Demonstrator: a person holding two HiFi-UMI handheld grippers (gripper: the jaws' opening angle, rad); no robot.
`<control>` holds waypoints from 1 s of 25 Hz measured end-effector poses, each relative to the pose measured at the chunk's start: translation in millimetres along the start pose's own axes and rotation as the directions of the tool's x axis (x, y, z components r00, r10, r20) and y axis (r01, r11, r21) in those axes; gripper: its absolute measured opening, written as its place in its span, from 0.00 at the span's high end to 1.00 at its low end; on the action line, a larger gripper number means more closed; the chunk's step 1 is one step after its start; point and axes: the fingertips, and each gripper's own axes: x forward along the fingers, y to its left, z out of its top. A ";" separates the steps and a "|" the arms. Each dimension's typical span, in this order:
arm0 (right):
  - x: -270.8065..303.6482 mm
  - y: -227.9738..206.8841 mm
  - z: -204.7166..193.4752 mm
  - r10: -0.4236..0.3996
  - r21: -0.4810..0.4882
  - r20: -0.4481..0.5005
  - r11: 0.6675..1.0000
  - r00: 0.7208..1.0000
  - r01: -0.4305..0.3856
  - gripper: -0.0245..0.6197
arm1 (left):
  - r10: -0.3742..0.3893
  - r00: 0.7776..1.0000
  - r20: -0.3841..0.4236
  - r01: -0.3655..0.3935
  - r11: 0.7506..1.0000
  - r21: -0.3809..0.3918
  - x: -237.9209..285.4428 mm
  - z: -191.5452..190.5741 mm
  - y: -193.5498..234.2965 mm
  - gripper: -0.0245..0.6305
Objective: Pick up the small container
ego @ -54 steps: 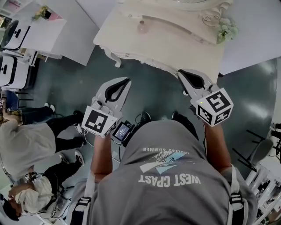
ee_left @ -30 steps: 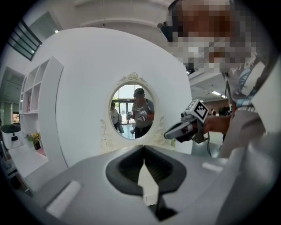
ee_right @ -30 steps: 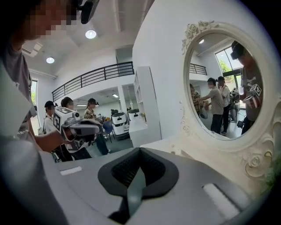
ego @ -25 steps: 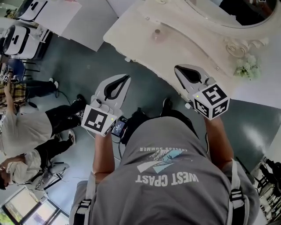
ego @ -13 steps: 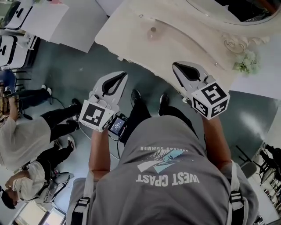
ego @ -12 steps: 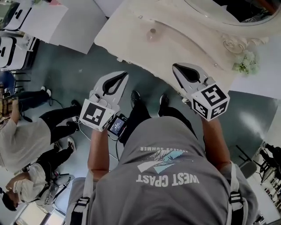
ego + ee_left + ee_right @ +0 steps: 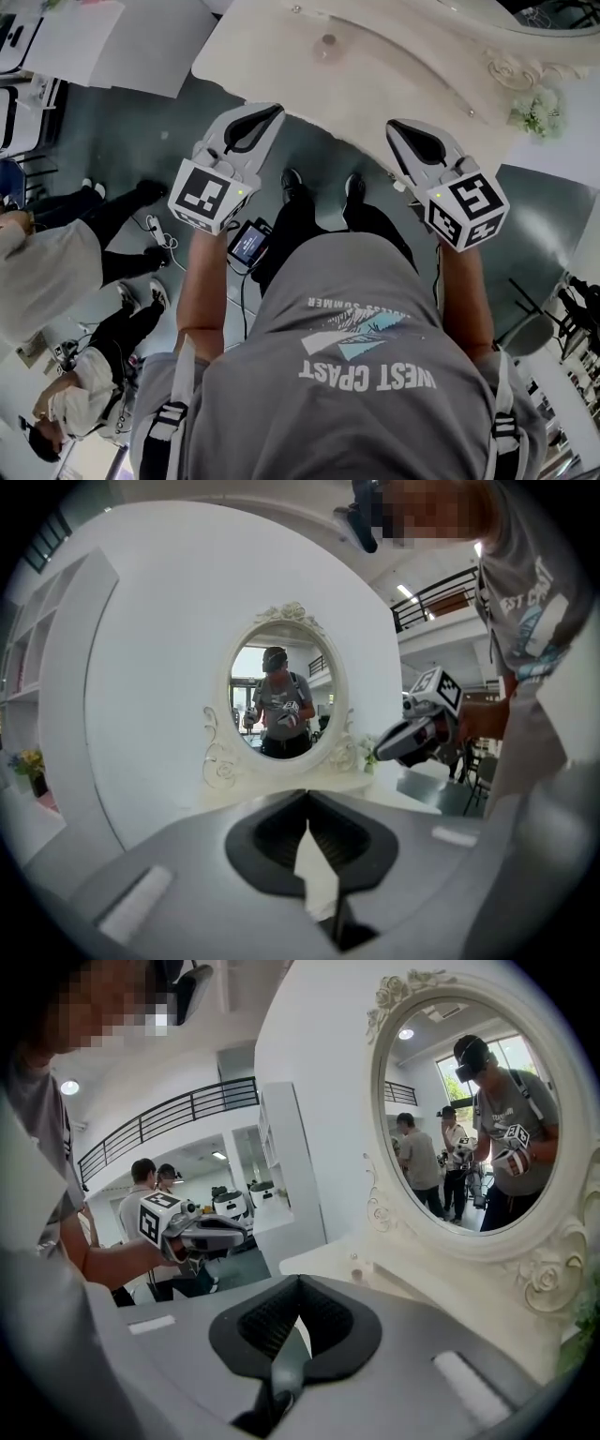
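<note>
- My left hand-held gripper (image 7: 269, 113) is clenched, jaws together with nothing between them. Its tip reaches the front edge of the table (image 7: 272, 56), left of centre in the head view.
- My right hand-held gripper (image 7: 401, 132) is clenched and empty too, its tip at the same edge, right of centre.
- The small container (image 7: 328, 41) stands alone on the cream table top, upper centre of the head view, apart from both tips.
- An oval mirror (image 7: 281, 691) in a carved frame rises behind the table against a white wall (image 7: 141, 667).
- Pale flowers (image 7: 534, 111) sit at the table's right end.
- The floor (image 7: 131, 131) is dark and glossy, and people (image 7: 42, 272) are at the left edge.
</note>
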 end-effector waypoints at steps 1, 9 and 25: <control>0.6 -1.6 -2.5 -0.003 0.006 -0.009 1.000 1.000 0.003 0.96 | -0.003 1.000 -0.005 0.003 1.000 -0.006 2.4 -3.9 2.5 0.96; 15.4 -30.1 -10.1 -0.031 0.011 -0.043 0.999 0.999 0.031 0.96 | -0.016 1.000 -0.006 0.015 1.000 -0.019 41.1 -26.5 25.8 0.96; 49.5 -44.7 -22.5 -0.037 0.042 -0.108 0.998 0.993 0.041 0.96 | -0.035 0.998 -0.051 0.033 0.998 -0.045 93.4 -78.2 58.3 0.96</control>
